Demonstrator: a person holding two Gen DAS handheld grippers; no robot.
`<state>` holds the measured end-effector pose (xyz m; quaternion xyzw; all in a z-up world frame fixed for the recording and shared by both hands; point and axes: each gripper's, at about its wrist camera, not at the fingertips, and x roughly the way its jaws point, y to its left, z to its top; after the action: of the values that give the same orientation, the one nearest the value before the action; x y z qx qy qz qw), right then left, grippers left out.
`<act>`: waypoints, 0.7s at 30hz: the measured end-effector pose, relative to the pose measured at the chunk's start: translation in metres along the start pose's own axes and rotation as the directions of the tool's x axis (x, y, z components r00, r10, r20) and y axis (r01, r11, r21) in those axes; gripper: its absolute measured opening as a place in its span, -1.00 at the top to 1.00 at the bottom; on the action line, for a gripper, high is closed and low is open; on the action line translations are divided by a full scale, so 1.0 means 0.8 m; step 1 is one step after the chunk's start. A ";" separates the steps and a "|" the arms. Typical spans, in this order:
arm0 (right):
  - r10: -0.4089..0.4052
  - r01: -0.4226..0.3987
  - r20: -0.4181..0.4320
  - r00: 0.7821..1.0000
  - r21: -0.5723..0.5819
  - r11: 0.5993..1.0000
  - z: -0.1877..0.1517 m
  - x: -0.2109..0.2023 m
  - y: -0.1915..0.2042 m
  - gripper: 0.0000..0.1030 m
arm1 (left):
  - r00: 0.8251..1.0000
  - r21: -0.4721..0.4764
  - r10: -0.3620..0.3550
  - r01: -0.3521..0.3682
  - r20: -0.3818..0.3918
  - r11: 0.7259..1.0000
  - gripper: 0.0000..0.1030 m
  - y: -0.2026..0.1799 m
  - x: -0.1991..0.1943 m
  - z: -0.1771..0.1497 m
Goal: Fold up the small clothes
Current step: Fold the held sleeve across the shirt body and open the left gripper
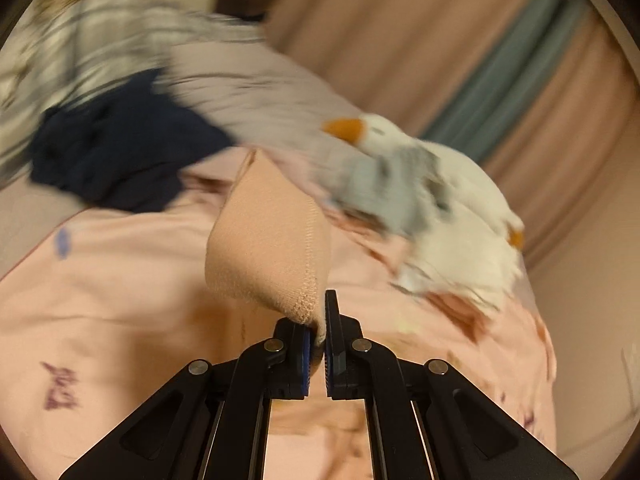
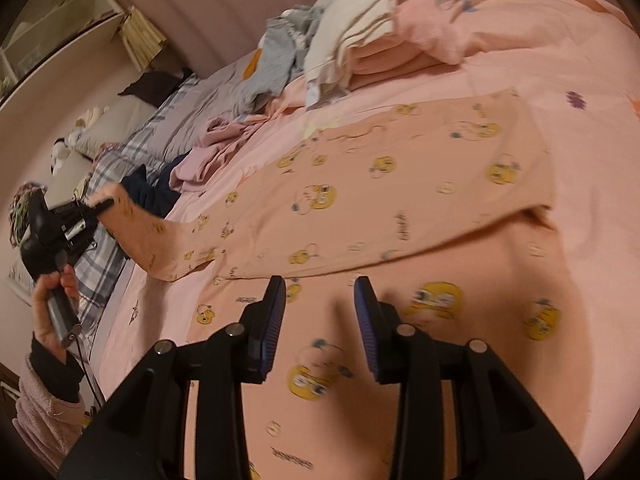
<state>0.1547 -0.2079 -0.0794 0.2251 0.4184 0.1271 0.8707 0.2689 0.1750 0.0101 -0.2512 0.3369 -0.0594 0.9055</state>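
L gripper (image 1: 318, 330) clamps pyjama cuff (image 1: 268, 236), lifted

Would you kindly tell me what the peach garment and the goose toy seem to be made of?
Peach garment: apparently soft matte knit, judging by its ribbed stitched hem and limp drape. Goose toy: likely plush, with fuzzy white pile, though blurred.

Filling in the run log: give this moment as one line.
stage: folding | left tool: shut on pink printed garment, cuff lifted | right tool: open above garment, holding nothing | surface: pink bedspread
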 end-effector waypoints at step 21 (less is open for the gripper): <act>-0.010 0.004 0.041 0.999 0.144 0.990 -0.024 -0.059 -0.093 0.15 | 0.900 0.420 0.087 0.113 -0.428 0.900 0.80 -0.225 0.149 -0.232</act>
<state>0.1130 -0.2864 -0.0957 0.2882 0.4091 0.0888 0.8612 0.2524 -0.0911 -0.0897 -0.0254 0.5073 -0.1939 0.8393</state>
